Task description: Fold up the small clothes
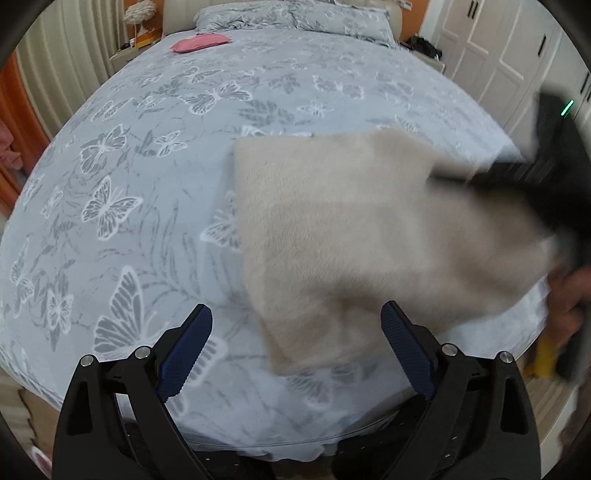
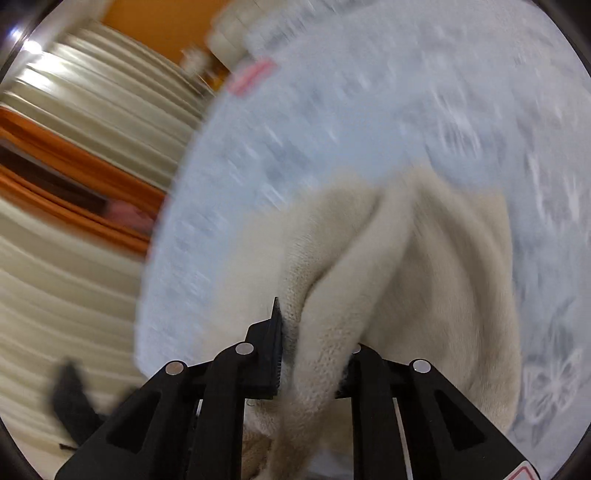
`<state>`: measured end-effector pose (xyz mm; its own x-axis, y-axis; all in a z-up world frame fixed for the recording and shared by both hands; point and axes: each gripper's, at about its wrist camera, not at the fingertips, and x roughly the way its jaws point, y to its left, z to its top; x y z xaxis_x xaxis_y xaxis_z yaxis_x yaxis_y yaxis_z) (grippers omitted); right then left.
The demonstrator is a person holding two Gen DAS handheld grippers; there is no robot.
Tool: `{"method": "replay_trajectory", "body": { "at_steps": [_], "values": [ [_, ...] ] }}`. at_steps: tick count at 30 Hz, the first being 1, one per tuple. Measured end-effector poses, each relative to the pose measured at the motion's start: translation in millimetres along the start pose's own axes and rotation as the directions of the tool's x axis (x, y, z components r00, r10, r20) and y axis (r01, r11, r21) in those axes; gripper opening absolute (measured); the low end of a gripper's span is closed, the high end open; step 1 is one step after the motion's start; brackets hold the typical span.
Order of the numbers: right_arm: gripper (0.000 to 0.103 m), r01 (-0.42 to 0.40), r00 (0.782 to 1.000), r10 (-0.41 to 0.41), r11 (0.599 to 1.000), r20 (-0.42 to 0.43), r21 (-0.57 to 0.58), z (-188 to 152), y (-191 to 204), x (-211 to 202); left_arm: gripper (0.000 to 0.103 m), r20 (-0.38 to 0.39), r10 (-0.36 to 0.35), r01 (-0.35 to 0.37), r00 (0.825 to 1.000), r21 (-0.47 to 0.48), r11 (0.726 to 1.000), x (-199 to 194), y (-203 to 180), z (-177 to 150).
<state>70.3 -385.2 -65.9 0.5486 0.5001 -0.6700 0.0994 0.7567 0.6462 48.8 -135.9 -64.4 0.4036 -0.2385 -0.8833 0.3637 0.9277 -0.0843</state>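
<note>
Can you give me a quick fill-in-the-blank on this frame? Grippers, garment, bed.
1. The right gripper is shut on the ____ garment.
2. The left gripper has its jaws ____ and holds nothing.
3. The bedsheet is printed with ____.
4. The small item lying near the pillows is ____ in colour.

Missing words: cream; open; butterflies; pink

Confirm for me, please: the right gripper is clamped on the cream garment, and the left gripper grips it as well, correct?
Not quite. The right gripper is clamped on the cream garment, but the left gripper is open and holds nothing, as the left wrist view shows.
</note>
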Motion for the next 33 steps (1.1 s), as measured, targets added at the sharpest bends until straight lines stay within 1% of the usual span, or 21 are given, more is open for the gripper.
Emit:
{"method": "replay_trajectory", "body": {
  "at_steps": [2,3,4,6,7,8,9,10,11,14,15,17,19,21,24,25,27,28,31,32,33],
  "values": [
    [0.013,-0.055,0.995,0.055,0.999,0.085,-0.001,5,4,-29,0.09,-0.006,0.002,-0.002,1.0,0.008,1.0,2,1,-2],
    [0.013,-0.047,0.993,0.047,0.999,0.109,0.002,6,3,-35,0.09,-0.007,0.0,0.0,1.0,0.006,1.0,3,2,-2],
    [0.013,-0.012,0.993,0.011,1.0,0.121,0.004,4,-6,-38,0.09,-0.009,-0.003,0.003,1.0,0.004,1.0,3,2,-3],
    [0.015,0.075,0.994,-0.076,0.997,0.082,0.017,-1,-34,-25,0.091,-0.019,0.0,-0.001,1.0,-0.002,1.0,7,2,-3],
    [0.016,0.123,0.991,-0.124,0.992,0.039,0.037,-7,-55,-11,0.091,-0.023,0.001,-0.001,1.0,-0.006,1.0,8,2,-3],
    [0.02,0.21,0.977,-0.207,0.975,-0.05,0.068,-16,-81,12,0.091,-0.03,-0.002,0.002,1.0,-0.013,1.0,11,3,-3],
    [0.02,0.246,0.967,-0.239,0.966,-0.084,0.076,-22,-93,21,0.091,-0.037,-0.001,0.0,0.999,-0.018,1.0,13,3,-3],
    [0.021,0.23,0.973,-0.226,0.97,-0.047,0.076,-26,-93,17,0.091,-0.045,0.003,-0.004,0.999,-0.02,1.0,15,3,-3],
    [0.028,0.217,0.976,-0.217,0.974,-0.006,0.07,-26,-87,7,0.091,-0.052,0.007,-0.008,0.999,-0.019,1.0,16,2,-3],
    [0.038,0.281,0.957,-0.282,0.959,0.07,0.031,-29,-63,-23,0.091,-0.066,0.022,-0.023,0.998,-0.021,1.0,19,3,-4],
    [0.042,0.284,0.954,-0.284,0.959,0.092,0.017,-31,-56,-32,0.091,-0.069,0.021,-0.023,0.997,-0.024,0.999,20,3,-5],
    [0.056,0.257,0.96,-0.256,0.966,0.114,0.002,-40,-45,-49,0.091,-0.08,0.026,-0.028,0.996,-0.024,0.999,24,2,-6],
    [0.058,0.209,0.972,-0.207,0.978,0.114,-0.008,-48,-37,-56,0.091,-0.087,0.03,-0.032,0.996,-0.021,0.999,27,0,-7],
    [0.058,0.163,0.983,-0.163,0.987,0.085,0.003,-53,-37,-53,0.091,-0.091,0.03,-0.032,0.995,-0.021,0.999,28,-3,-8],
    [0.058,0.17,0.985,-0.17,0.985,0.021,0.029,-63,-54,-40,0.091,-0.102,0.032,-0.034,0.994,-0.024,0.999,30,-7,-11],
    [0.056,0.166,0.986,-0.167,0.986,0.003,0.032,-67,-58,-37,0.091,-0.106,0.03,-0.033,0.994,-0.023,0.999,30,-8,-12],
    [0.014,0.145,0.989,-0.144,0.989,-0.037,0.033,-76,-67,-25,0.091,-0.111,0.032,-0.033,0.993,-0.013,0.999,30,-11,-14],
    [0.013,0.136,0.99,-0.134,0.99,-0.048,0.041,-78,-71,-24,0.091,-0.113,0.034,-0.035,0.993,-0.007,0.999,30,-11,-16],
    [0.006,0.121,0.991,-0.125,0.99,0.039,0.077,-81,-82,-47,0.091,-0.117,0.042,-0.041,0.992,0.01,0.999,31,-11,-18],
    [0.0,0.129,0.989,-0.135,0.986,0.057,0.11,-82,-91,-54,0.091,-0.115,0.042,-0.041,0.992,0.013,0.999,31,-11,-19],
    [0.0,0.169,0.983,-0.176,0.977,0.049,0.128,-83,-102,-54,0.091,-0.112,0.038,-0.037,0.993,0.014,0.999,31,-11,-19]
  ]
}}
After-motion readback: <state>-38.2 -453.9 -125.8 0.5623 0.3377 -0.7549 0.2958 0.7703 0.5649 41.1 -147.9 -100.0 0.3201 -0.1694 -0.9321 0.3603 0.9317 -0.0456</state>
